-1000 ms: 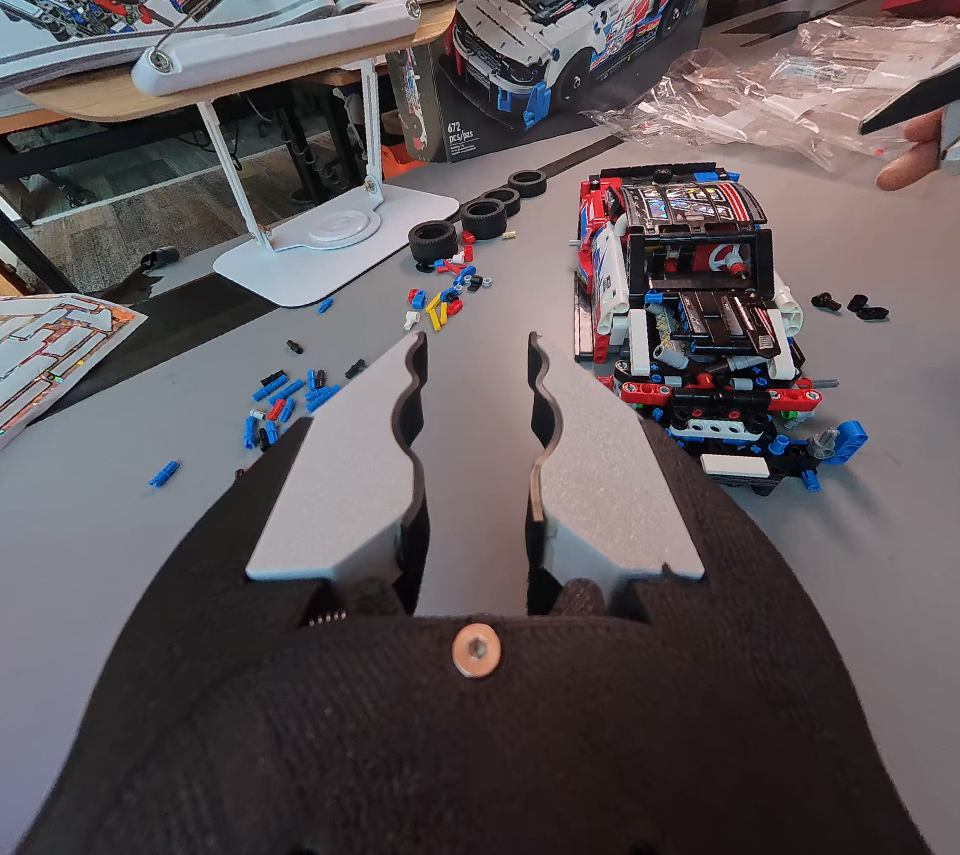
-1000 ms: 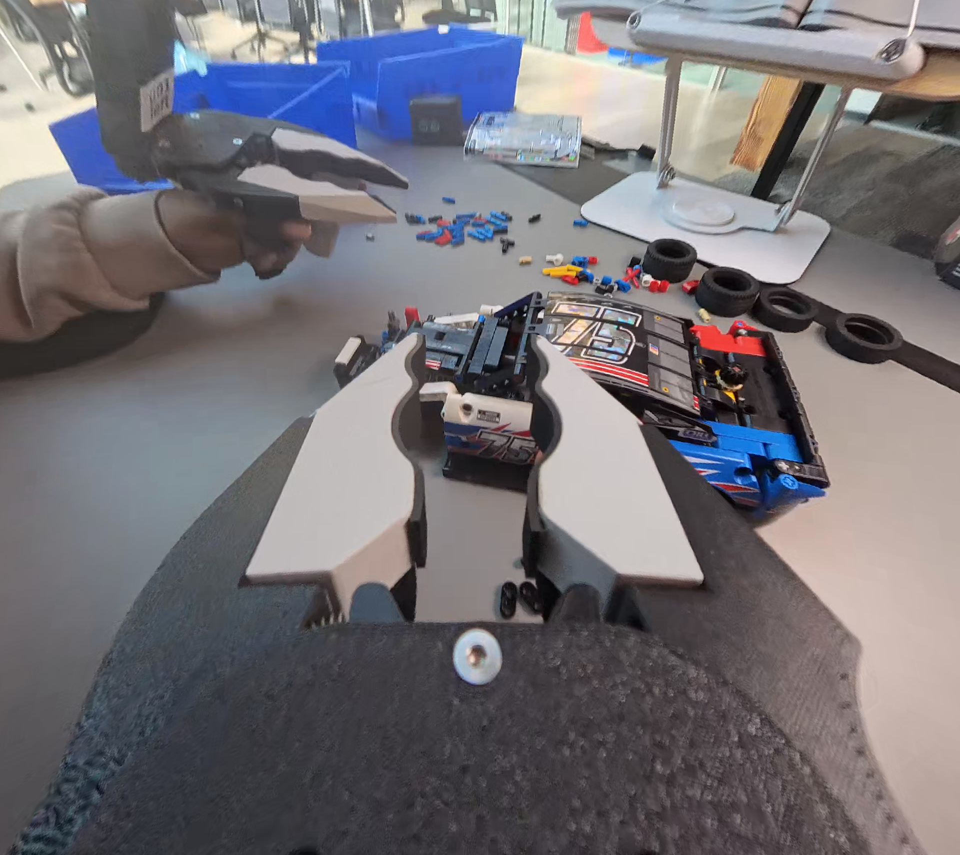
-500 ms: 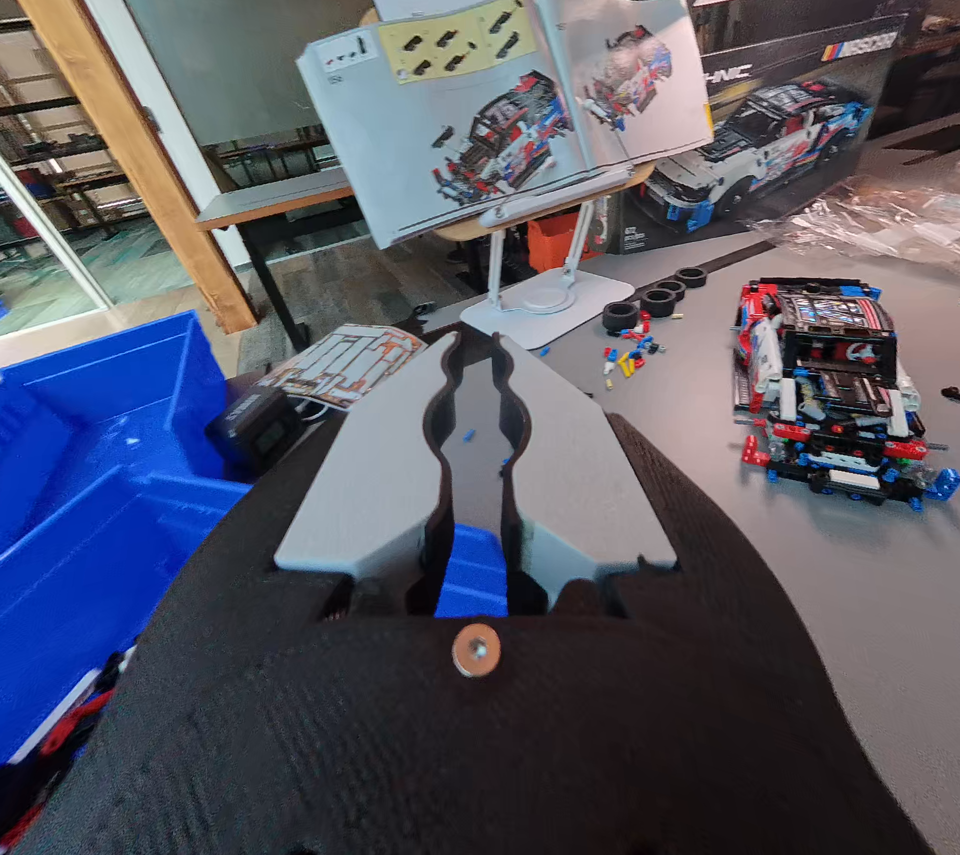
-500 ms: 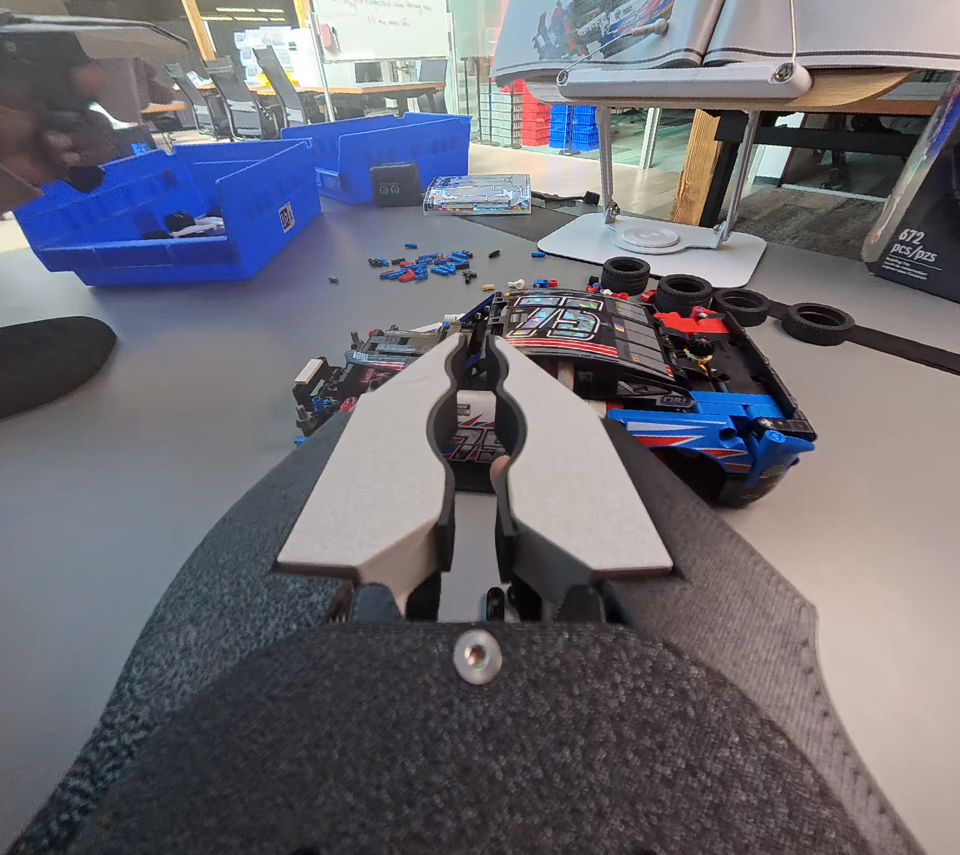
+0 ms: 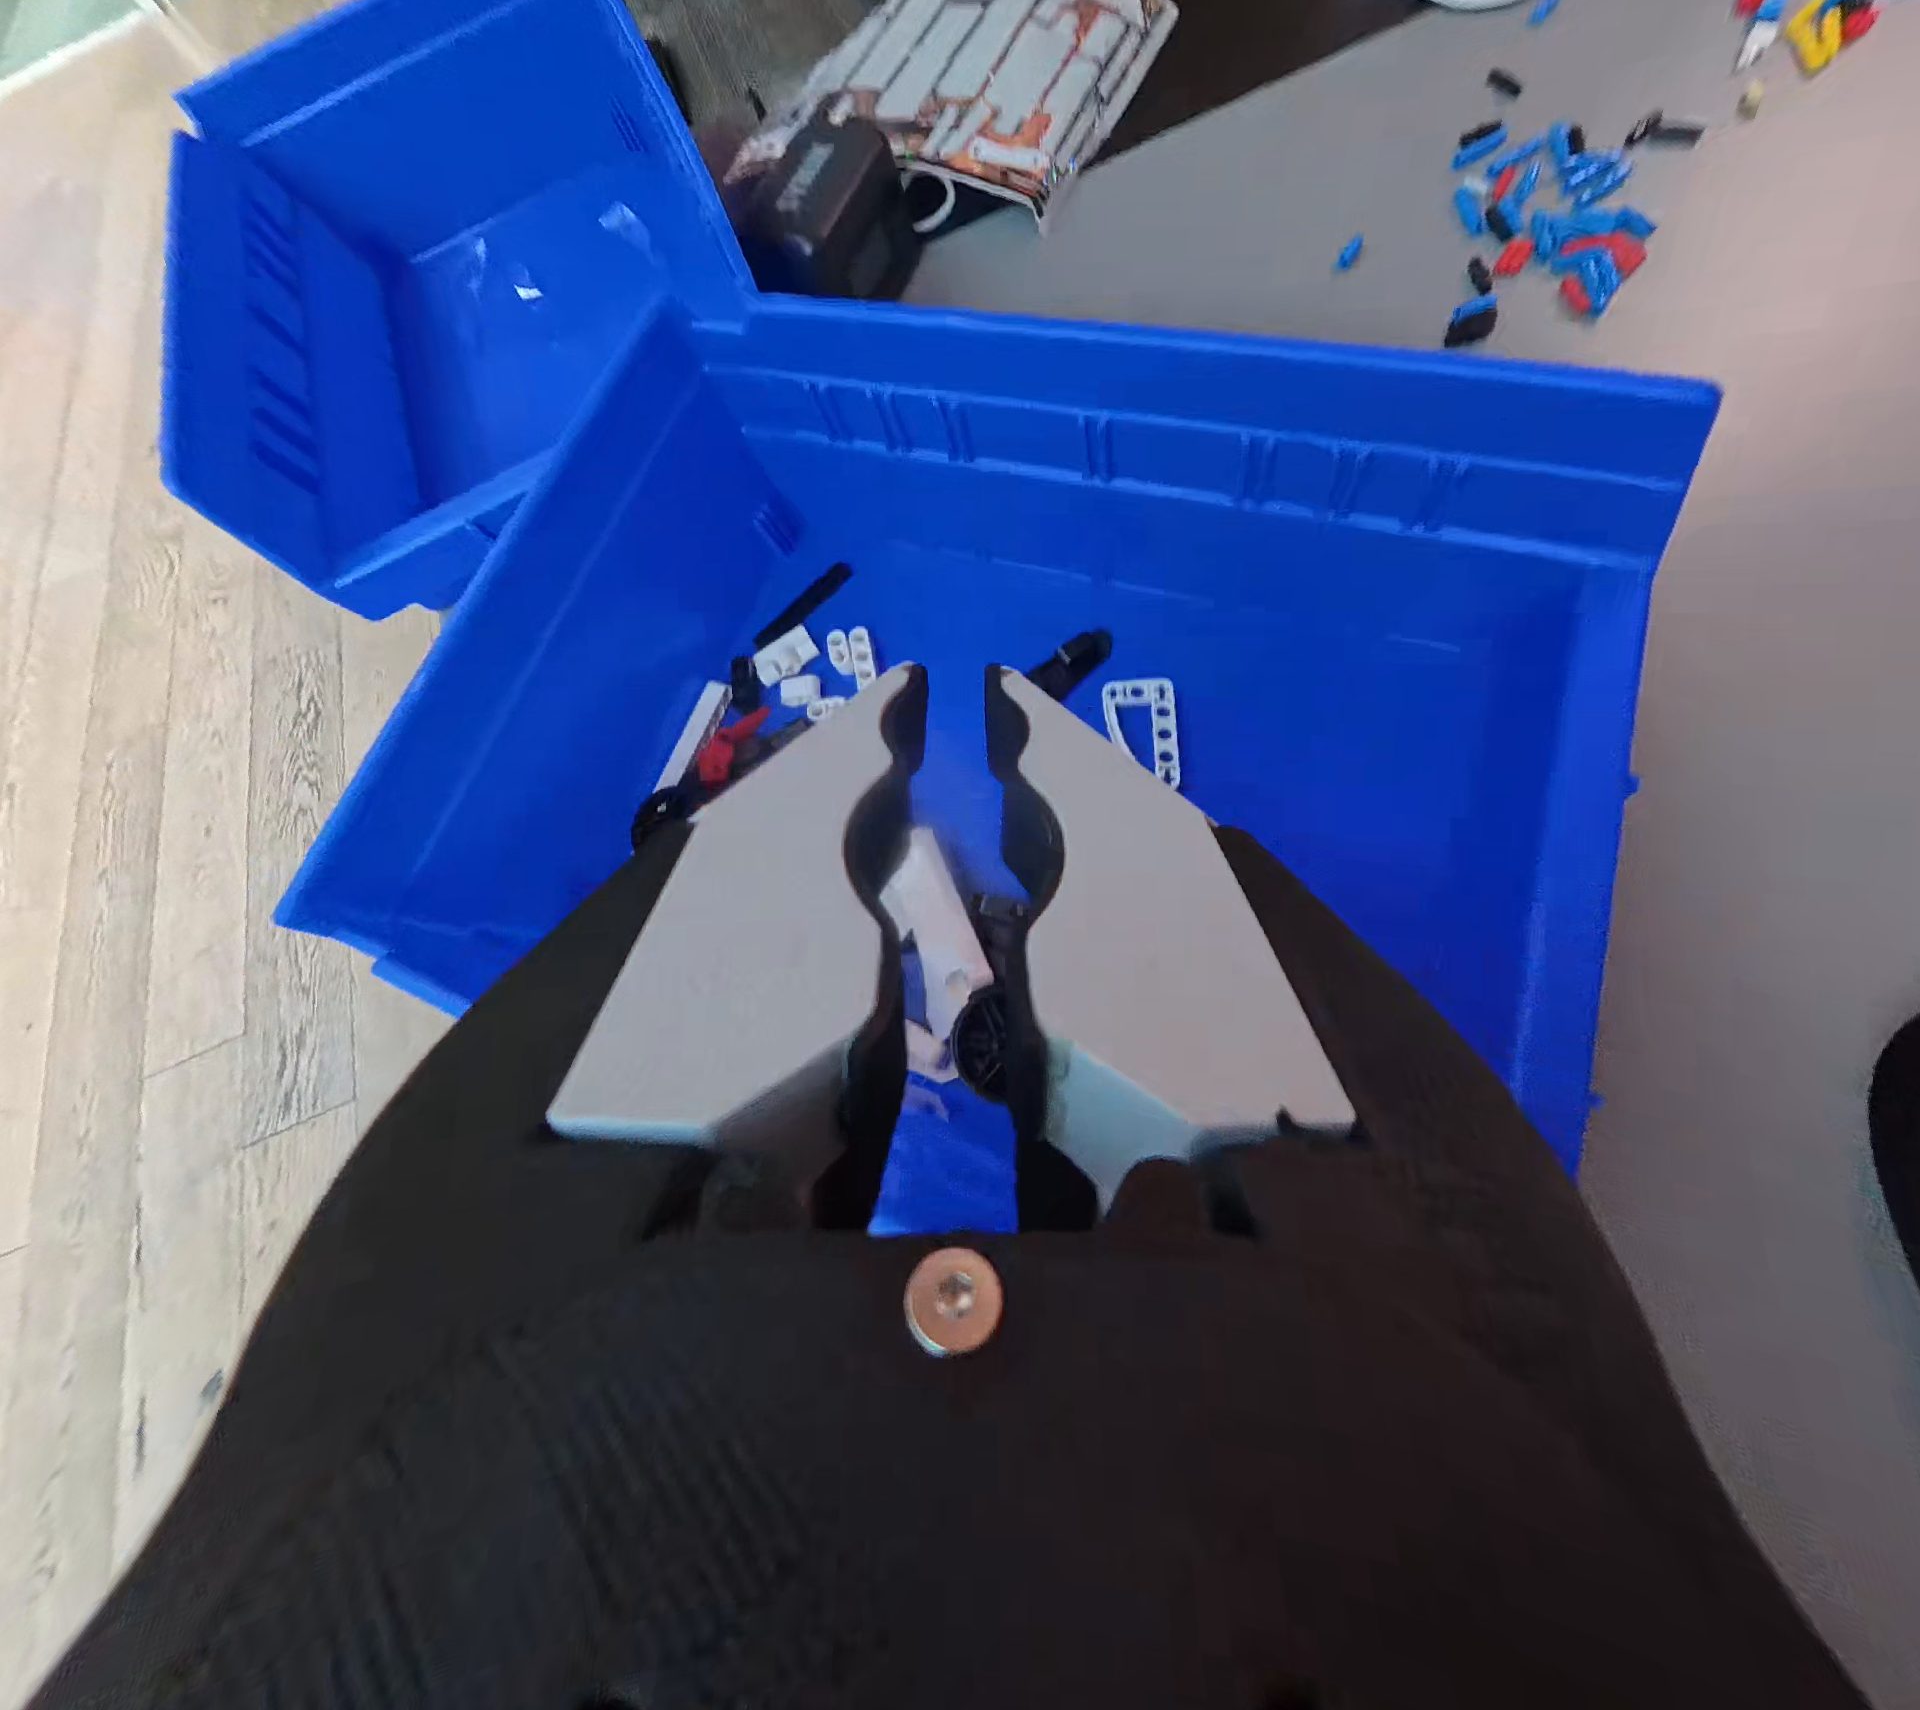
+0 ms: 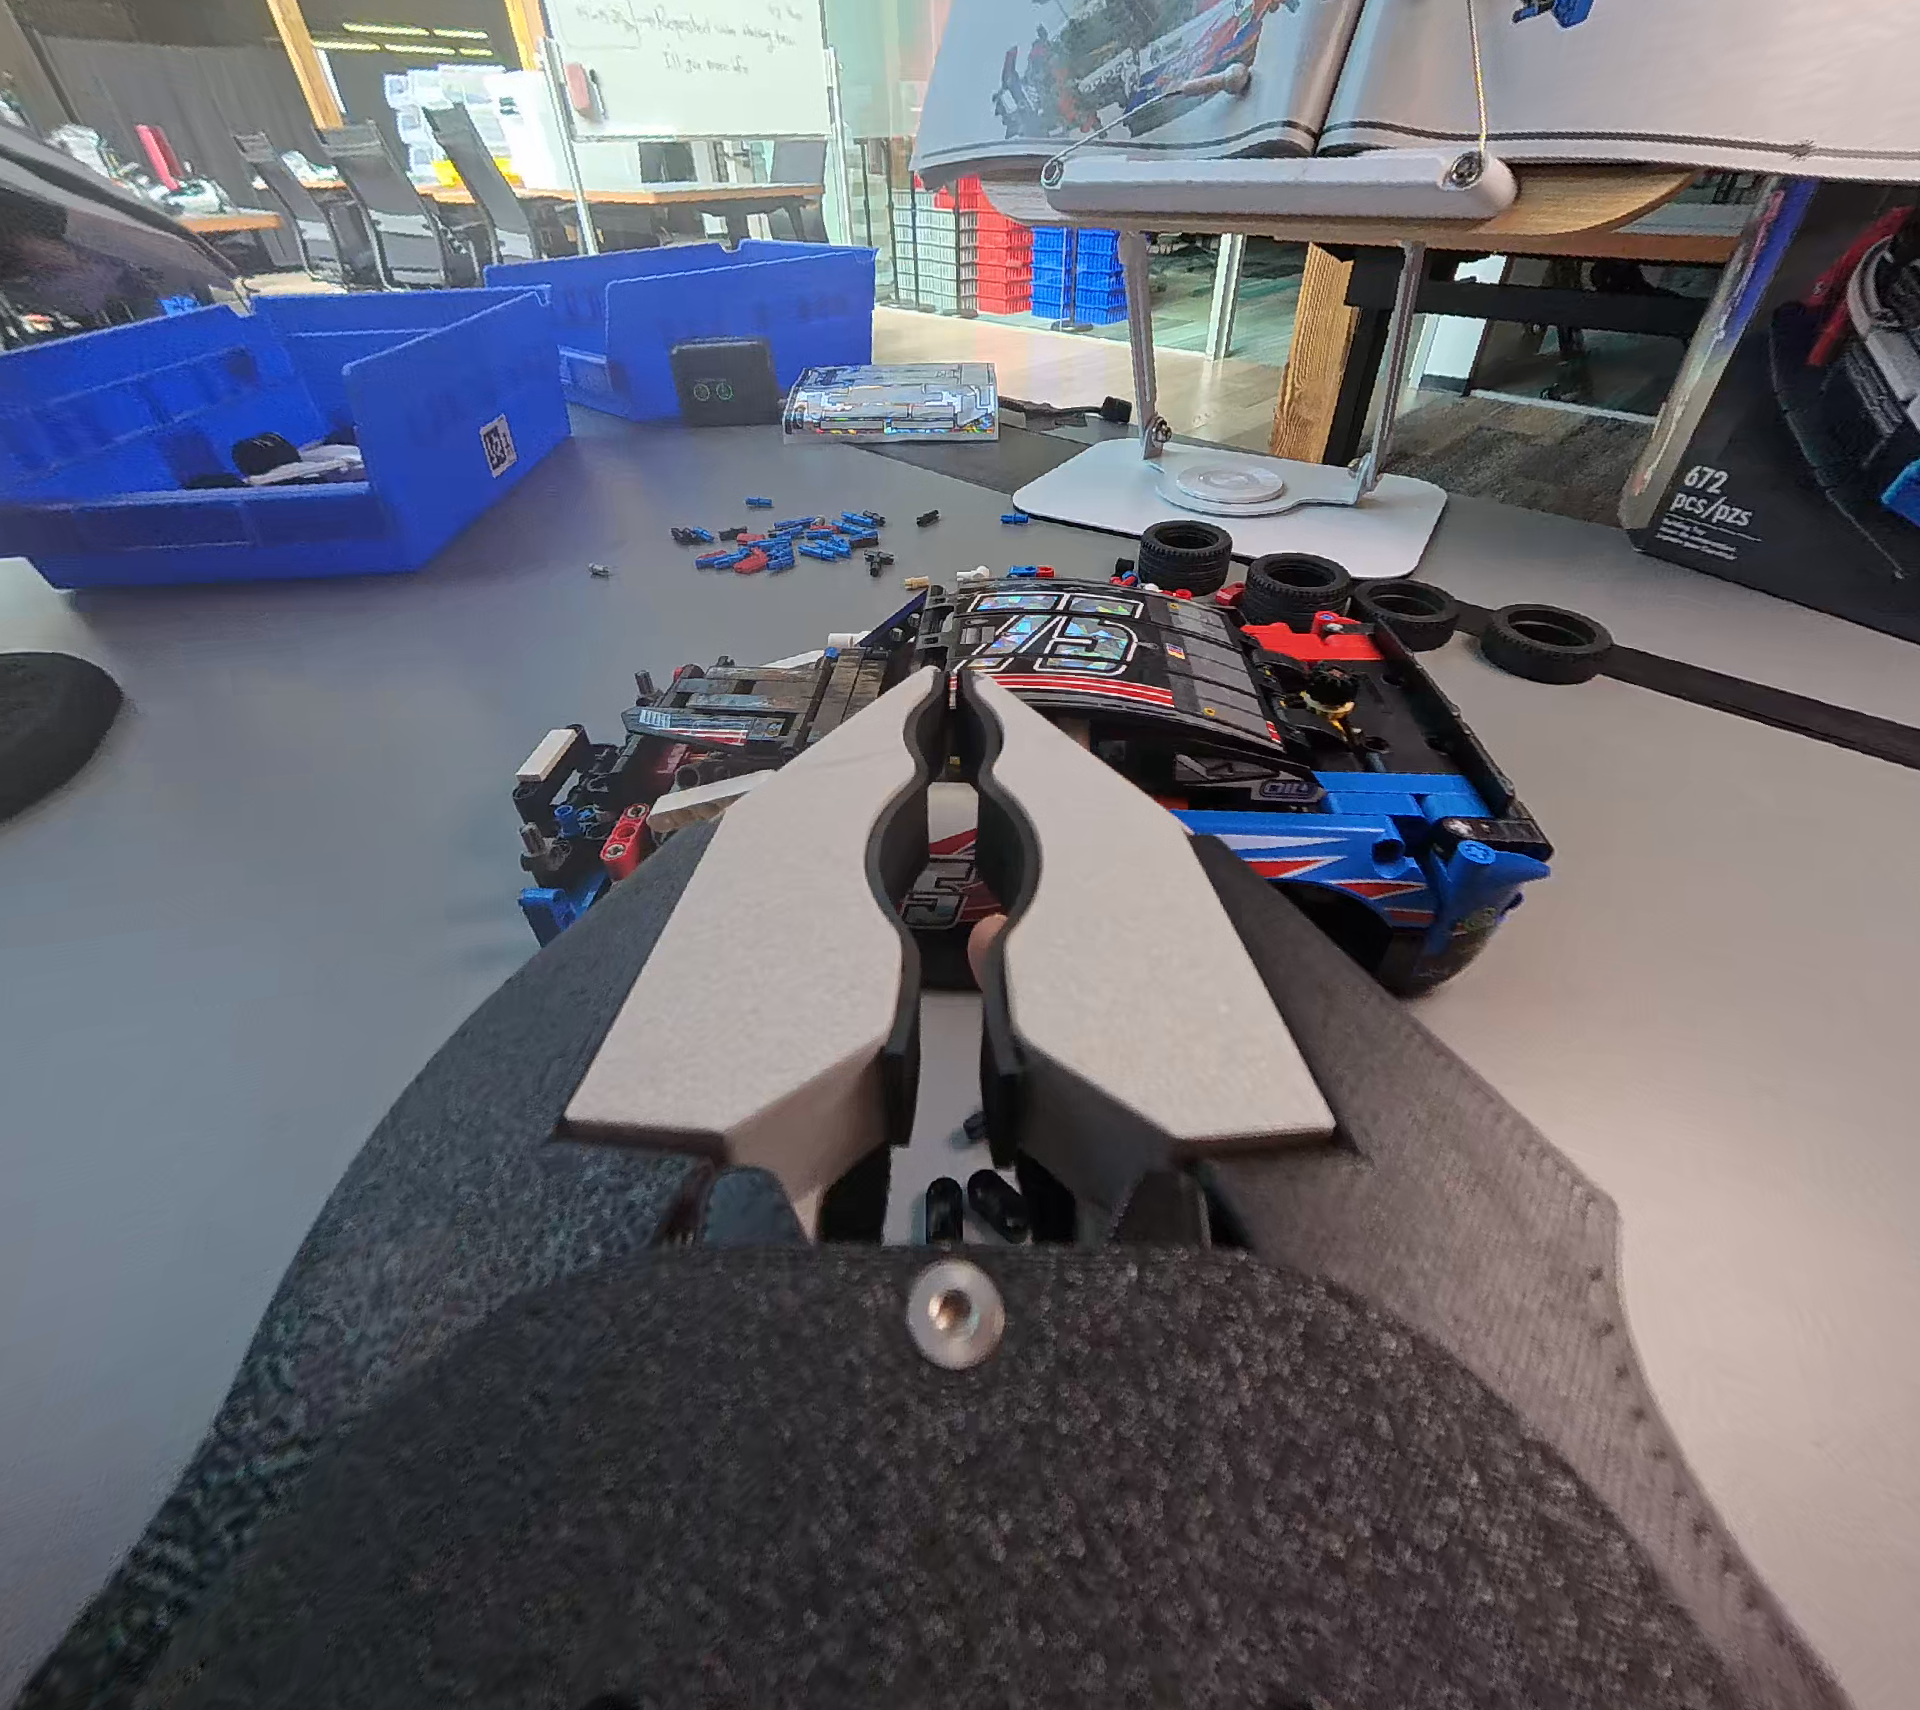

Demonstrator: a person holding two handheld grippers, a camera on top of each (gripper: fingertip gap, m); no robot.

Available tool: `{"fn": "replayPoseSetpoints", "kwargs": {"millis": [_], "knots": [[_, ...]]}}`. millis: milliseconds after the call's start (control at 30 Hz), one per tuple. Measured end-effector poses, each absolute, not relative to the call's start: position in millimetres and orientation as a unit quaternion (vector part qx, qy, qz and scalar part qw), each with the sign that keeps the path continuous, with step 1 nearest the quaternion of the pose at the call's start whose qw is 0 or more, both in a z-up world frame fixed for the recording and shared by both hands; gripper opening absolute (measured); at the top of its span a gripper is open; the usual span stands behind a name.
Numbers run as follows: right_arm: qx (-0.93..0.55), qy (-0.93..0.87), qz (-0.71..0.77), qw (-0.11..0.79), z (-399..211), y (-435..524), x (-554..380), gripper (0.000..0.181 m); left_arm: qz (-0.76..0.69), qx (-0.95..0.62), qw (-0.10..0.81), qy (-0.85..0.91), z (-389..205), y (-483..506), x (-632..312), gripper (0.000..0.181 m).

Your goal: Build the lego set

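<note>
while printing shows on the set box (image 6: 1766, 455), its wording is left out here. the left gripper (image 5: 945, 684) hangs over a blue bin (image 5: 1247, 434) of loose pieces (image 5: 821, 673), fingers a narrow gap apart, holding nothing. the right gripper (image 6: 954, 679), tips nearly pressed together, is in front of the lego car (image 6: 1091, 725) on the grey table (image 6: 312, 777); contact with the car cannot be told, and four tyres (image 6: 1351, 600) lie beyond.

A white whiteboard (image 6: 681, 3) on a stand was seen at the back, with dark office chairs (image 6: 364, 206) ranged beside long desks. A small black box-shaped device (image 6: 723, 380) had been set on the grey tabletop (image 6: 312, 777). Pale wood-plank flooring (image 5: 114, 725) was visible below.
</note>
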State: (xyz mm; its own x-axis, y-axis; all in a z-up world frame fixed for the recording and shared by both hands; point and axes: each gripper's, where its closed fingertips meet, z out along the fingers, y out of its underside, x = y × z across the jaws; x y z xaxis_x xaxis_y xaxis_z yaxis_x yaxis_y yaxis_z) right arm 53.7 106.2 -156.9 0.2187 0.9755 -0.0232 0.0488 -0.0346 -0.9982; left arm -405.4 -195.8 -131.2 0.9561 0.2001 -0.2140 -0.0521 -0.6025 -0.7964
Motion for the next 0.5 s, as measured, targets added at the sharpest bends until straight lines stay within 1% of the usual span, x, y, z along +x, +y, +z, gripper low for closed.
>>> {"fn": "replayPoseSetpoints", "kwargs": {"millis": [233, 500], "knots": [[-0.581, -0.432, 0.429, 0.54, -156.3, 114.2, 55.0, 0.0, 0.072, -0.963, 0.255, 0.044, -195.9, -205.3, -412.2, 0.025], [-0.584, -0.423, 0.419, 0.551, -155.2, 119.5, 57.6, 0.001, 0.026, -0.983, 0.096, 0.155, -232.0, -215.2, -403.5, 0.027]]}}
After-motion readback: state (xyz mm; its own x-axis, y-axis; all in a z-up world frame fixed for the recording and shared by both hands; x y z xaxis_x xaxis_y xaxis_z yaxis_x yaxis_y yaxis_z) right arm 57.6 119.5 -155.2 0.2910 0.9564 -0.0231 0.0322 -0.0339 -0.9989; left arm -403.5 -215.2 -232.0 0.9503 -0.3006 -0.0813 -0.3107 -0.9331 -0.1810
